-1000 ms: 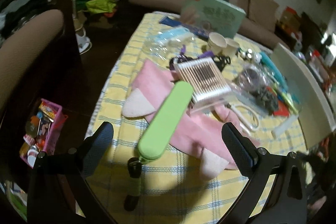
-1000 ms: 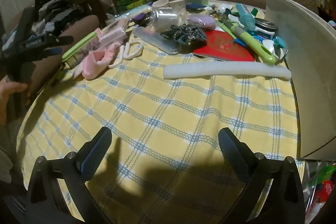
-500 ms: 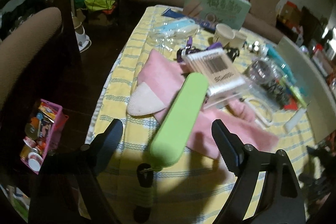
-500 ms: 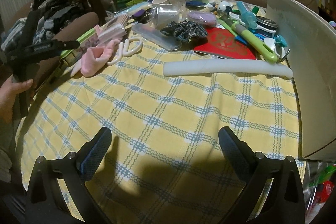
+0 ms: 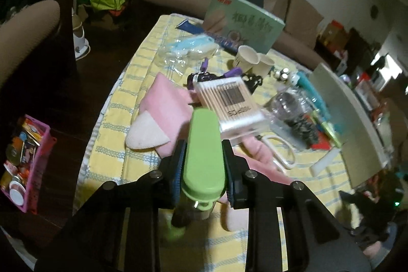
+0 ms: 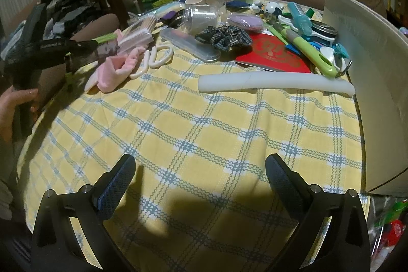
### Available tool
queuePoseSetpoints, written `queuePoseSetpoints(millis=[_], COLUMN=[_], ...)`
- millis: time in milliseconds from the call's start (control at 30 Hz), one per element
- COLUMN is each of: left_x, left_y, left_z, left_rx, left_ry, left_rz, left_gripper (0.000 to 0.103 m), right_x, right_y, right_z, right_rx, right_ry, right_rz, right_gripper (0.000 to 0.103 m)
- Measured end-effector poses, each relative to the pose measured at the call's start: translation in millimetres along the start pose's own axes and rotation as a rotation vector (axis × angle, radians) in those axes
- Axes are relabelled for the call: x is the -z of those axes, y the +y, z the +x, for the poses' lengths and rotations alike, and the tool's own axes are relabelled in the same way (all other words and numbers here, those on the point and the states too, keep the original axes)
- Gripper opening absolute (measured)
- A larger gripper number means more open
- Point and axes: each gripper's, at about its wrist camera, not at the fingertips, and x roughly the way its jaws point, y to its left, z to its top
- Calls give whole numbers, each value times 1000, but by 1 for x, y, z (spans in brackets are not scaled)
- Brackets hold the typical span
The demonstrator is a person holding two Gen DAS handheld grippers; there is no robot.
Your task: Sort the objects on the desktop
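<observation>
Left tool (image 5: 202, 170) just closed, gripping green case (image 5: 202, 152); right tool (image 6: 200, 180) spread wide, empty, above tablecloth (image 6: 204, 134).

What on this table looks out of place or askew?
The clear cotton swab box sits tilted, propped on the pink sock and against the green case gripped by the left tongs. Lifting the case may tip it.

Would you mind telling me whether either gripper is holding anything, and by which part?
The left gripper has just closed on the long lime-green plastic case, gripping its near end by the sides. The right gripper is open and holds nothing.
</observation>
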Motion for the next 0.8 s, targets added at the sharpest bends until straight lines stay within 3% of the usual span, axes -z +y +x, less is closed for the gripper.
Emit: queuePoseSetpoints(millis=[100,200,333,433,533,667,800], left_x=[6,16,27,35,42,43,43], left_y=[0,-4,-5,-10,-24,-32,-31], left_z=[-2,-1,-7,-2,10,17,29], left_rx=[39,45,170,197,120,88,80], left_ry=[44,91,116,142,190,227,248], left_rz=[-2,12,-89,-135,-78,-21,-4], left_gripper=[25,25,25,25,26,39,40], right_x=[-9,-33,-84,-105,-121,-137,-160], right_y=[-8,-14,1,20,44,57,67], right_z=[-8,-18,-7,20,49,83,110], right_rx=[-121,-329,-645,-752,-719,-636,-592], right_ry=[38,56,130,223,267,315,327], right_rz=[106,238,357,437,438,437,401], right_gripper=[103,103,103,103,84,80,78])
